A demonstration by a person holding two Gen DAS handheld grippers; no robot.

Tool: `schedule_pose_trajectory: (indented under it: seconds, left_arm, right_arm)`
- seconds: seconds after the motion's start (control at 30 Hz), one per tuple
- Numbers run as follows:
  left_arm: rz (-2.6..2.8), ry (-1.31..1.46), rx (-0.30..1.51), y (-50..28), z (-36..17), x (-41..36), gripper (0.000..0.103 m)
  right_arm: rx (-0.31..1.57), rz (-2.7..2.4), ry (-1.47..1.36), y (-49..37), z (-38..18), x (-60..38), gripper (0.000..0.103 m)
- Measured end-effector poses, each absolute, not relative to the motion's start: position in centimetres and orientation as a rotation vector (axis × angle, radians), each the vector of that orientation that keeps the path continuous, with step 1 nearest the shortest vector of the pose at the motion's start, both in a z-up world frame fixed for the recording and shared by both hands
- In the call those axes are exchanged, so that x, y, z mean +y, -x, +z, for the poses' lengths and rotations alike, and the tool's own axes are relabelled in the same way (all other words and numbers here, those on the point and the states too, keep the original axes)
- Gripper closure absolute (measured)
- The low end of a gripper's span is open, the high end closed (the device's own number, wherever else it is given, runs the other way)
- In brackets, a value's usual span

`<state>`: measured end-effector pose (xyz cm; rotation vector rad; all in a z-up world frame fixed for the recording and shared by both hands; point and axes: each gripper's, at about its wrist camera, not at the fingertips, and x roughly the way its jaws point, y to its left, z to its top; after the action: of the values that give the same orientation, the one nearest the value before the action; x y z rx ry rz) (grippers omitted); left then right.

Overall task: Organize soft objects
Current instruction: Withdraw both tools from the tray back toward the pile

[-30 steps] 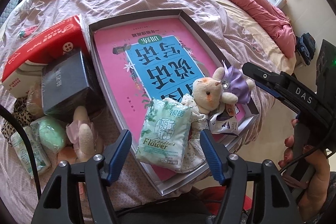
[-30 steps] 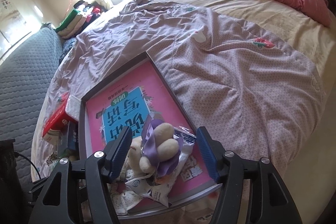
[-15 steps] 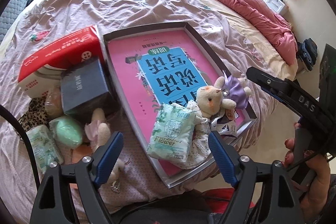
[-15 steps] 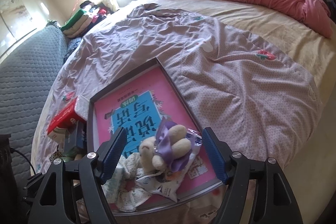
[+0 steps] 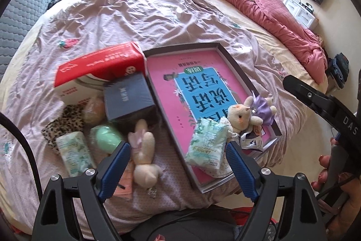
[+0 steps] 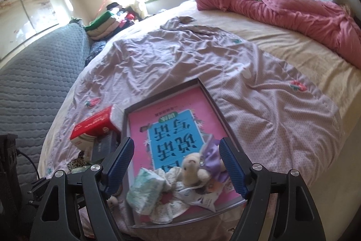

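A wide bed with a wrinkled mauve sheet [image 5: 158,15] bears a shallow grey tray with a pink printed floor [image 5: 227,55]. At the tray's near corner lie a pale green tissue pack [image 5: 207,146] and a cream rabbit toy in a purple dress [image 5: 250,112]. Left of the tray lies a beige plush rabbit [image 5: 144,155], its long axis pointing away from the camera. It sits just ahead of the left gripper [image 5: 178,164], which seems nearer than the right gripper [image 6: 176,164]. Both jaws have just been opening; they stand wide and hold nothing.

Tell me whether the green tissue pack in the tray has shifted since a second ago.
No. The green tissue pack lies at the same near corner of the tray, against the plush bunny; only the camera backed away.
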<state>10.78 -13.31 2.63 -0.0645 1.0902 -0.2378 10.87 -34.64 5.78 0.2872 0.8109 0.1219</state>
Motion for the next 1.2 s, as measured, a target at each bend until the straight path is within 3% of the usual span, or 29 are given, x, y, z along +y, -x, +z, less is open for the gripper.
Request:
schedule_pose_trajectory:
  seconds: [0.63,1.2]
  left_arm:
    - [-0.130,0.154,1.003,-8.0,6.4,-6.8,0.017]
    - [0.028,0.271,0.927,-5.6,8.9,2.9,0.017]
  right_arm:
    - [0.747,0.288,-0.223,-8.4,10.4,-27.7,0.024]
    - [0.752,0.400,-0.165,-7.0,11.3,-22.9,0.023]
